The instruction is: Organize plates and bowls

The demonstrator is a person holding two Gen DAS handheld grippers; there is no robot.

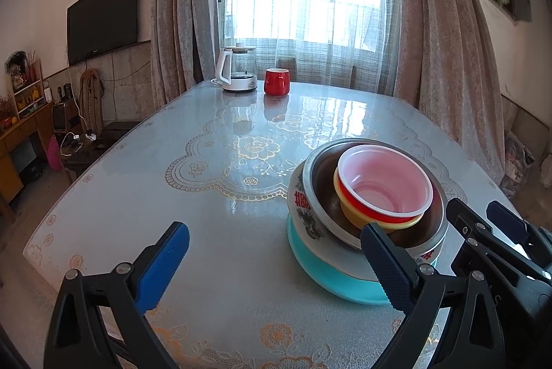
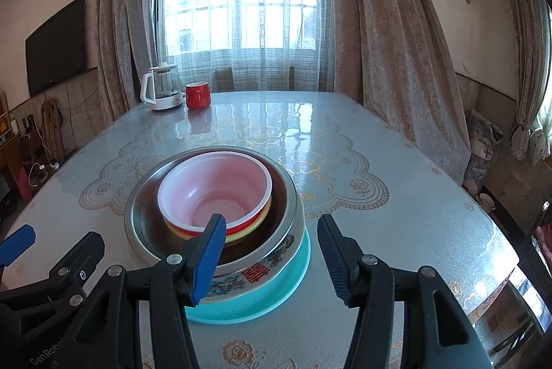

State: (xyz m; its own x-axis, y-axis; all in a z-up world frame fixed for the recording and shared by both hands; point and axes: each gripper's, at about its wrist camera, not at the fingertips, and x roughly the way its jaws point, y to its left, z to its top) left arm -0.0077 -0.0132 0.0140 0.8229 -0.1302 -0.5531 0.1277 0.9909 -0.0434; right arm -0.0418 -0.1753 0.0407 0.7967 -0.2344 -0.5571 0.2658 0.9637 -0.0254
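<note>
A nested stack stands on the table: a teal plate (image 1: 331,275) at the bottom, a white patterned plate (image 1: 303,206), a steel bowl (image 1: 324,175), a yellow bowl (image 1: 348,206), and a red bowl with a white inside (image 1: 383,182) on top. The stack also shows in the right wrist view, with the red bowl (image 2: 220,186) on top and the teal plate (image 2: 276,300) below. My left gripper (image 1: 276,269) is open and empty, just left of the stack. My right gripper (image 2: 272,258) is open and empty, at the stack's near edge.
A glass kettle (image 1: 239,70) and a red mug (image 1: 276,81) stand at the table's far end. The table (image 1: 207,196) has a glossy floral cover. Curtains, a window and a wall TV lie beyond. The table's right edge (image 2: 510,265) is near.
</note>
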